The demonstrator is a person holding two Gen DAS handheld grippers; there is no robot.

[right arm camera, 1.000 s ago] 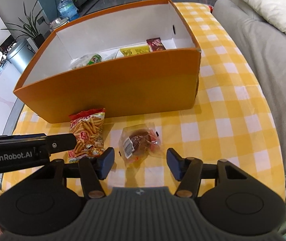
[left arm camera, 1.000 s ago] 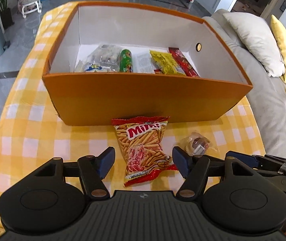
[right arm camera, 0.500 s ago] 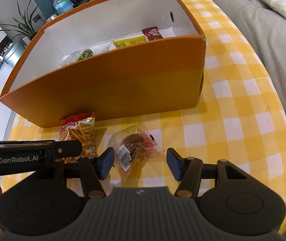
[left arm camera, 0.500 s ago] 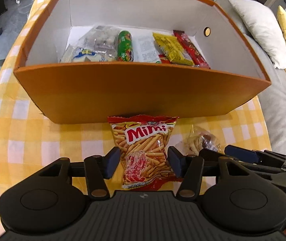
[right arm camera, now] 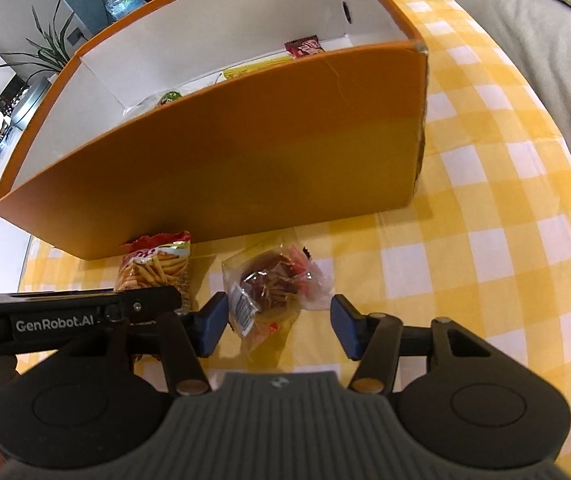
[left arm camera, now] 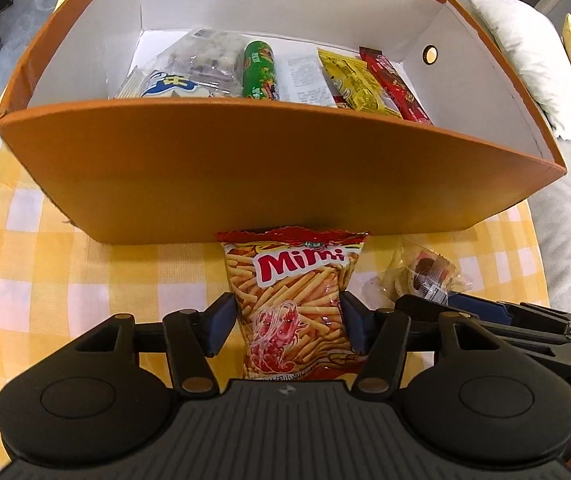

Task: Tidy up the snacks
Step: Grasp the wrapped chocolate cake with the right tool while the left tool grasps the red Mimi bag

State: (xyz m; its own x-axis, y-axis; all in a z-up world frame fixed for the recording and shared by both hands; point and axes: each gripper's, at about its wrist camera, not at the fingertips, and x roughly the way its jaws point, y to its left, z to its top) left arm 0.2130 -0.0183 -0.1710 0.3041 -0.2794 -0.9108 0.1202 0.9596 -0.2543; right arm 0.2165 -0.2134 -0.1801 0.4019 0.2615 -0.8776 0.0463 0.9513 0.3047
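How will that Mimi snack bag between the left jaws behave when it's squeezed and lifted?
The Mimi bag looks puffed and glossy, so it will probably give and crinkle under the left gripper, whose jaws are opening, and may slip. It lies flat on the tablecloth, so rolling seems unlikely. The thin sticks printed on it suggest light, breakable contents.

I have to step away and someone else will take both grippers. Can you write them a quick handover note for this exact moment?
Left gripper: jaws opening, astride the Mimi bag, no firm grip.
Right gripper: jaws closing around the clear-wrapped snack, pads not yet on it.
Both snacks lie on the checked cloth before the orange box.
Done: several snacks already boxed.
Left: grip, lift, drop both in.
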